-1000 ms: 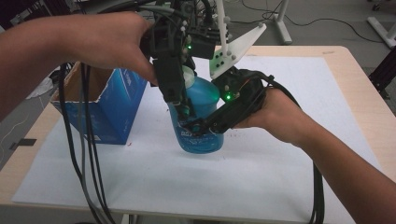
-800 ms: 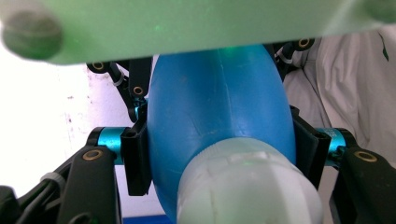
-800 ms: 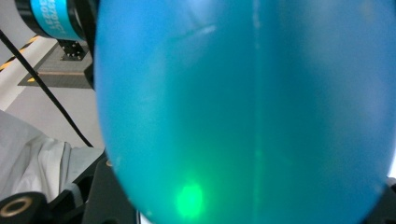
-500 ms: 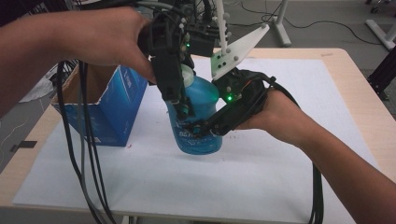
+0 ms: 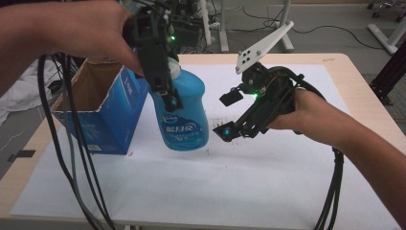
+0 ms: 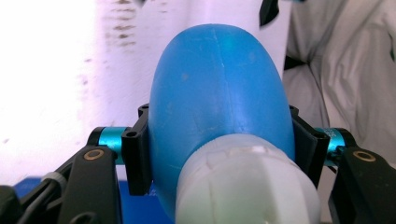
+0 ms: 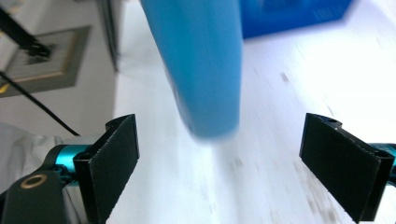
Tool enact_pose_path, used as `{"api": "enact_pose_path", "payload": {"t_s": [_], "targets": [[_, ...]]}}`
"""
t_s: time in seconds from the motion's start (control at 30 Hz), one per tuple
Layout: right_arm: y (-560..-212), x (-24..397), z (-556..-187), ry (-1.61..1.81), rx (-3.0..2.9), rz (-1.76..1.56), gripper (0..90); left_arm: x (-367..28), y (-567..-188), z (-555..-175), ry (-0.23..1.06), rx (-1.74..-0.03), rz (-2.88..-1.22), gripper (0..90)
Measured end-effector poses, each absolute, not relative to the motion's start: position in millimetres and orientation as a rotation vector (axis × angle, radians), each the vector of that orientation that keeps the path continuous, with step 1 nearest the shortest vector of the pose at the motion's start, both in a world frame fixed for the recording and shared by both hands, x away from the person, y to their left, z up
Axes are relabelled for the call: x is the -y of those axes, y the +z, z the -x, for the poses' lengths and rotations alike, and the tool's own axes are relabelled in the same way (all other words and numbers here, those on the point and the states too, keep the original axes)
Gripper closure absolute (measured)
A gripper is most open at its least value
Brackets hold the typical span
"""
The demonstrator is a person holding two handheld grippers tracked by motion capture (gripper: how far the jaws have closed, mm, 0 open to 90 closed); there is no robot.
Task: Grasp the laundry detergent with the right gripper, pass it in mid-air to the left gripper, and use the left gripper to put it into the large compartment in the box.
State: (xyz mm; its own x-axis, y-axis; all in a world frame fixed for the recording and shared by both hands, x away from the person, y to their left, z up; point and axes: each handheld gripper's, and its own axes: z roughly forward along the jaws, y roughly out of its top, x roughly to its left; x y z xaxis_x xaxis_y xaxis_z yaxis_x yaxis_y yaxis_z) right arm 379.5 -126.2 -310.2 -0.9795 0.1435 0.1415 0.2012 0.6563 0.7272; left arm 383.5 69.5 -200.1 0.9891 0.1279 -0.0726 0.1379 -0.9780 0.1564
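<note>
My right gripper (image 5: 229, 115) has just let go and drawn back, its jaws opened wide with nothing between them. My left gripper (image 5: 165, 88) clamps the blue bottle (image 5: 184, 115) below its white cap (image 6: 247, 186), lifted beside the blue box (image 5: 112, 115).

Wooden table (image 5: 364, 91), grey floor (image 5: 335, 24)

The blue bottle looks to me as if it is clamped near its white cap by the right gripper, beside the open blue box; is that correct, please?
Not quite: the left gripper clamps the blue bottle near its white cap, as the left gripper view shows. The right gripper has just been opening, with nothing between its jaws. The open blue box is beside the bottle.
</note>
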Motion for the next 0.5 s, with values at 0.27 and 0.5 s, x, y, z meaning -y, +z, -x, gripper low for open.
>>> {"api": "enact_pose_path", "payload": {"t_s": [0.27,0.5], "targets": [[-298.3,159.8,-387.6,-0.926,2.934,0.488,11.2,-86.0,-175.0,-399.9,0.001,-0.435,-2.949,37.5],[-289.8,188.4,-380.5,-0.729,3.019,0.415,10.2,-95.4,-148.1,-407.7,0.052,-0.549,-2.935,37.5]]}}
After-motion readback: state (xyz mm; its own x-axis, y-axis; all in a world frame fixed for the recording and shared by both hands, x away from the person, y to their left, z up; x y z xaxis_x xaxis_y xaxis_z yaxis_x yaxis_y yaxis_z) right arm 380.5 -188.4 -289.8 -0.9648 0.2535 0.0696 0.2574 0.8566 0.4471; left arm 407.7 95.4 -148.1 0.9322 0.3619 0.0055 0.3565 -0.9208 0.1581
